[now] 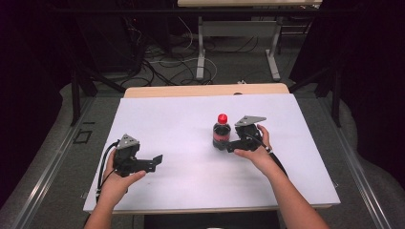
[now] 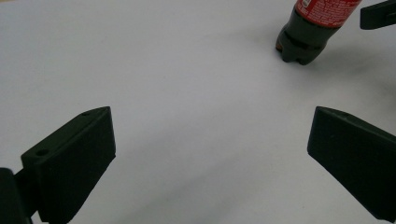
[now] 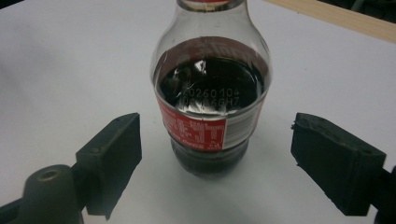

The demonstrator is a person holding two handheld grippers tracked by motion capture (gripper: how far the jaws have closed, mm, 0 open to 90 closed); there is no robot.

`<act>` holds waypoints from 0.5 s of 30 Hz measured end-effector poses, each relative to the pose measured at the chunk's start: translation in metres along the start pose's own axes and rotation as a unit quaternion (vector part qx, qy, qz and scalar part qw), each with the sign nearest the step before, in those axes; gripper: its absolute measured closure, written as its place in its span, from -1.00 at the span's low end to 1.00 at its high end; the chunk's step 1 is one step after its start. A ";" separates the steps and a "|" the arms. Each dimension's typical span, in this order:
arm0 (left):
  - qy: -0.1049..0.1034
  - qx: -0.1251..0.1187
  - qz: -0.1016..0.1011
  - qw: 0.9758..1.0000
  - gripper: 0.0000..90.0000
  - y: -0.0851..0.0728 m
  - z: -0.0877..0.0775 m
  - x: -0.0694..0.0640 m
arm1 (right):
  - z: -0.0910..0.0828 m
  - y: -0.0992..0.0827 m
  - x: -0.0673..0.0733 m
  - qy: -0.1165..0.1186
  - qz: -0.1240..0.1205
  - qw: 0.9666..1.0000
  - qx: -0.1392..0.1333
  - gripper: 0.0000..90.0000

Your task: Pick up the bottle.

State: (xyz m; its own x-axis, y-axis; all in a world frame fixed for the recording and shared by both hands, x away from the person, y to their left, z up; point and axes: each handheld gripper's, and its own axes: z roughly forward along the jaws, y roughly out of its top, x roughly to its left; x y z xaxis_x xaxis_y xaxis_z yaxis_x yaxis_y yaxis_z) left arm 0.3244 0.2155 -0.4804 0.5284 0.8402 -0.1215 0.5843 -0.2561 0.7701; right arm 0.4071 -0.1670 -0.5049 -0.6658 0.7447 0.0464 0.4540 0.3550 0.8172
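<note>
A small cola bottle (image 1: 221, 133) with a red cap and red label stands upright on the white table sheet (image 1: 181, 119). My right gripper (image 1: 232, 145) is just right of it, held level and pointing left at it. In the right gripper view the bottle (image 3: 210, 107) stands close ahead, between the lines of the two jaws; the right gripper (image 3: 217, 161) is open and its pads are clear of the bottle's sides. My left gripper (image 1: 157, 162) rests at the near left, open with nothing in it (image 2: 210, 140). The bottle's base (image 2: 301, 44) shows at the top right of the left gripper view.
The table's wooden far edge (image 1: 205, 90) shows beyond the white sheet. Behind it, cables (image 1: 162, 67) lie on the floor and the legs of another table (image 1: 200, 52) stand there. White sheet lies bare between the two grippers and along the near edge.
</note>
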 end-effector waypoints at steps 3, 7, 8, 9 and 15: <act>0.001 -0.002 -0.007 1.000 -0.97 0.000 -0.001 0.001 | 0.010 -0.001 0.001 0.005 -0.004 1.000 0.004 -0.63; 0.001 -0.002 -0.005 1.000 -0.97 -0.001 -0.002 0.003 | 0.020 -0.002 0.003 0.009 -0.002 1.000 0.007 -0.62; 0.001 0.001 -0.006 1.000 -0.97 -0.001 -0.002 0.003 | 0.021 -0.001 0.003 0.013 0.000 1.000 0.007 -0.61; 0.005 0.000 -0.006 1.000 -0.97 -0.001 -0.001 0.004 | 0.022 -0.001 0.003 0.015 0.001 1.000 0.005 -0.60; 0.004 0.000 -0.008 1.000 -0.97 -0.001 0.000 0.004 | 0.030 0.001 0.001 0.009 0.013 1.000 -0.001 -0.53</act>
State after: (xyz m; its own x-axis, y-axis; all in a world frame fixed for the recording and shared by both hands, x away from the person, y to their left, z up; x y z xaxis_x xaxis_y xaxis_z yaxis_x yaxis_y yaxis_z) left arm 0.3254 0.2191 -0.4814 0.5138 0.8482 -0.1291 0.5923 -0.2418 0.7685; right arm 0.4248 -0.1489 -0.5209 -0.6645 0.7433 0.0771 0.4694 0.3349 0.8170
